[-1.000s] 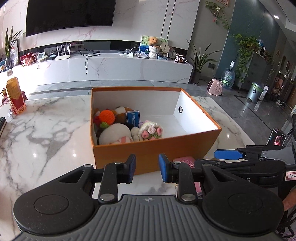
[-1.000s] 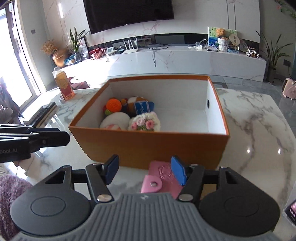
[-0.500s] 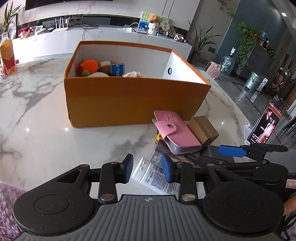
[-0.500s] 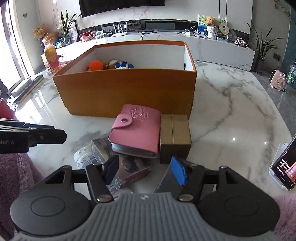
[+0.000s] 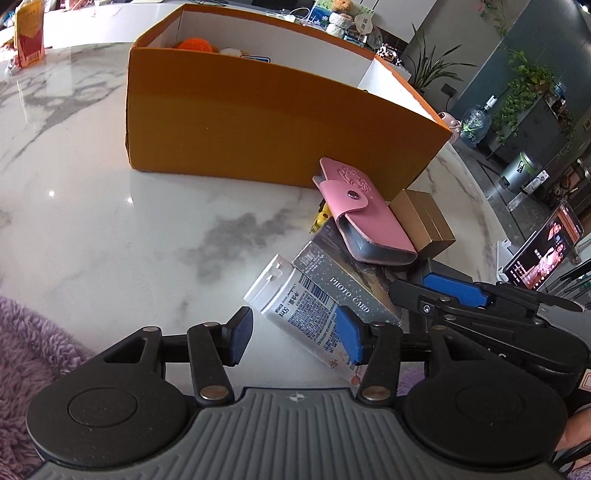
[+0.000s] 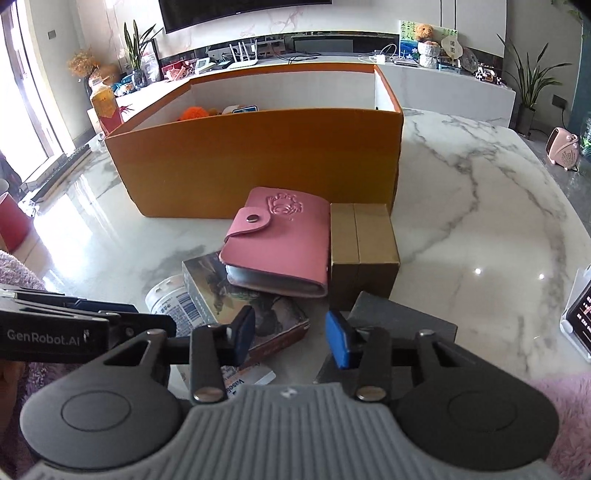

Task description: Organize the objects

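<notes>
both hand-held grippers had dropped from above the orange box (image 5: pixel 258 122) to the pile before it; left hand-held gripper (image 5: pixel 295 338) had just widened around the white tube (image 5: pixel 295 310), not pinching; right hand-held gripper (image 6: pixel 290 339) narrowing, empty.

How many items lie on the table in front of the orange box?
5: pink wallet atop photo-card box; gold box beside it; dark grey box nearer; white tube at left. More may be hidden underneath.

Marble-veined wall (image 6: pixel 369 14) behind a dark television (image 6: pixel 236 11), long white console (image 6: pixel 443 85), potted plants (image 6: pixel 532 77), daylight from left.
</notes>
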The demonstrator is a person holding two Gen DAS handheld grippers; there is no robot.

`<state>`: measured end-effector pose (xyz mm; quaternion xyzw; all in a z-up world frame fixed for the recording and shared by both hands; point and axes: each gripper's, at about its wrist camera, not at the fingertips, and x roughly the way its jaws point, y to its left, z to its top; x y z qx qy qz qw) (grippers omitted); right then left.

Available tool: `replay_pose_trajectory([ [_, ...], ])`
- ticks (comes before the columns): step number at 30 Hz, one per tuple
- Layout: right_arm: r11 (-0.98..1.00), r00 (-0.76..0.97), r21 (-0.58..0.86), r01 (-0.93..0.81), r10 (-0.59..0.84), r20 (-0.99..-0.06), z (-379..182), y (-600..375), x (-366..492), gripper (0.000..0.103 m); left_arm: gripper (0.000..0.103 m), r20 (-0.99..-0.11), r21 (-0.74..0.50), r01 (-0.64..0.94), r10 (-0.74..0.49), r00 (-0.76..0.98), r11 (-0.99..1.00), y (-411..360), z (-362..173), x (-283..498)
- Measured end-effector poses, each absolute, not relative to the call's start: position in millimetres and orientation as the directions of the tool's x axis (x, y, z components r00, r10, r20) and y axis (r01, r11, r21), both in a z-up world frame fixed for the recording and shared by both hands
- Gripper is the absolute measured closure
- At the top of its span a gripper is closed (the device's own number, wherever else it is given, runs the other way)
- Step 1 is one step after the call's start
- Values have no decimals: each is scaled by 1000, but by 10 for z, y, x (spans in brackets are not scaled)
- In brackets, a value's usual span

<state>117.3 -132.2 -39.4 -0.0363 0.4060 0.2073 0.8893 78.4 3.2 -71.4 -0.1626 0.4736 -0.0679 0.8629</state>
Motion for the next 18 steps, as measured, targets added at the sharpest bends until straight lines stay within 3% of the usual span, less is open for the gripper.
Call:
replay_pose_trajectory([
  [10,911,581,110,-398,343,-738,-406,-1317,1169,57,44,-804,-362,-75,-270,529,929,-26,-822,874],
  [15,901,569,109,-420,356,-741,-424,-1282,1165,57,54,-796,-350,-94,-243,555,932,19,-793,916],
  [18,884,542,126,-451,383,-748,-450,-1223,1164,65,63,-789,-326,-97,-214,576,940,72,-741,937],
])
